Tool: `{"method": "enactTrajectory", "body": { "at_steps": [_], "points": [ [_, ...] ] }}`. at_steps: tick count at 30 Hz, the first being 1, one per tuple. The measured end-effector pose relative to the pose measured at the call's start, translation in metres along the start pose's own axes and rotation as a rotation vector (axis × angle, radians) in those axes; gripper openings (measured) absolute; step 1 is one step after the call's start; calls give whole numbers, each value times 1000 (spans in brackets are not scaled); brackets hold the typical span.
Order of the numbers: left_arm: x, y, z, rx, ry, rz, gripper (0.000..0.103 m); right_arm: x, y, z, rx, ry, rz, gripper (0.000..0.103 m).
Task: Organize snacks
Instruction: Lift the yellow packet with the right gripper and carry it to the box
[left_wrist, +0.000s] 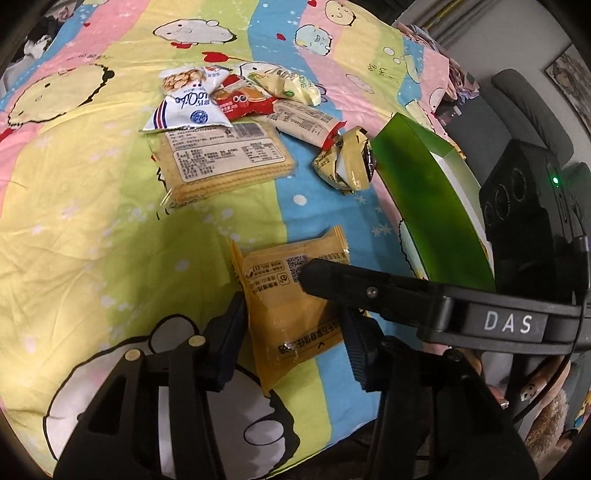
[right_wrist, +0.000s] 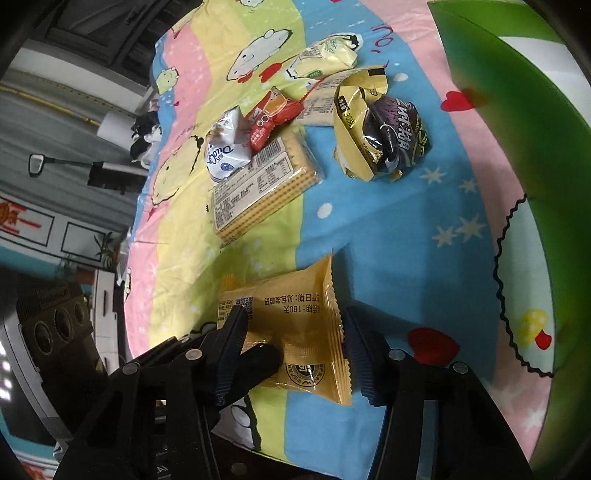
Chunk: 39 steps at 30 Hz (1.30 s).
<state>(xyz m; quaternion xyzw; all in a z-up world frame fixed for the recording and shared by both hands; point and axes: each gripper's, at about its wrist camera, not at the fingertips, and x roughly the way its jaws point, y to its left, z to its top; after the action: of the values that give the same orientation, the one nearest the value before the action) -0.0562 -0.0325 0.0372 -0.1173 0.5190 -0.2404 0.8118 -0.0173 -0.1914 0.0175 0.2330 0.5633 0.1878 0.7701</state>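
An orange snack packet (left_wrist: 291, 306) lies on the cartoon bedsheet, also in the right wrist view (right_wrist: 299, 325). My left gripper (left_wrist: 291, 339) is open, its fingers either side of the packet. My right gripper (right_wrist: 291, 350) is open around the same packet; one of its fingers (left_wrist: 354, 288) crosses the packet in the left wrist view. Farther off lie a cracker pack (left_wrist: 221, 158), a white pouch (left_wrist: 188, 107), a red packet (left_wrist: 240, 99), a pale bar wrapper (left_wrist: 303, 123), a cream packet (left_wrist: 288, 83) and a crumpled gold-and-dark packet (right_wrist: 380, 133).
A green box (left_wrist: 424, 192) stands open at the right of the snacks, also in the right wrist view (right_wrist: 517, 122). The bed's edge drops off near my grippers. A grey chair (left_wrist: 528, 107) and room furniture lie beyond the bed.
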Motion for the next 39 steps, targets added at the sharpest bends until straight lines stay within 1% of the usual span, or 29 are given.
{"method": "enactTrajectory", "body": {
  "at_steps": [3,4,6,8,11,19,26,29,35,39],
  "points": [
    [-1,-5,-1,5,-6,-22,47,0,-2,-2,8,0,36,55],
    [-1,-8,-1,13,-10,-10,47,0,1,-3,5,2,39,54],
    [-3,-15,-1,41,-19,11,47,-4,4,-5,-10,-10,28,54],
    [-6,-16,0,35,-31,-1,47,-7,8,-5,-19,-24,22,54],
    [-16,-25,3,63,-63,-4,47,-20,14,-5,-34,-55,24,54],
    [-48,-57,18,142,-169,-24,47,-72,33,-3,-88,-189,32,54],
    [-62,-85,31,212,-226,-58,47,-116,38,-1,-109,-304,19,54],
    [-64,-99,39,233,-241,-83,47,-133,36,2,-119,-349,4,54],
    [-59,-134,58,296,-258,-92,47,-164,18,17,-107,-415,6,54],
    [-54,-150,72,316,-276,-102,47,-180,7,30,-106,-451,6,54]
  ]
}}
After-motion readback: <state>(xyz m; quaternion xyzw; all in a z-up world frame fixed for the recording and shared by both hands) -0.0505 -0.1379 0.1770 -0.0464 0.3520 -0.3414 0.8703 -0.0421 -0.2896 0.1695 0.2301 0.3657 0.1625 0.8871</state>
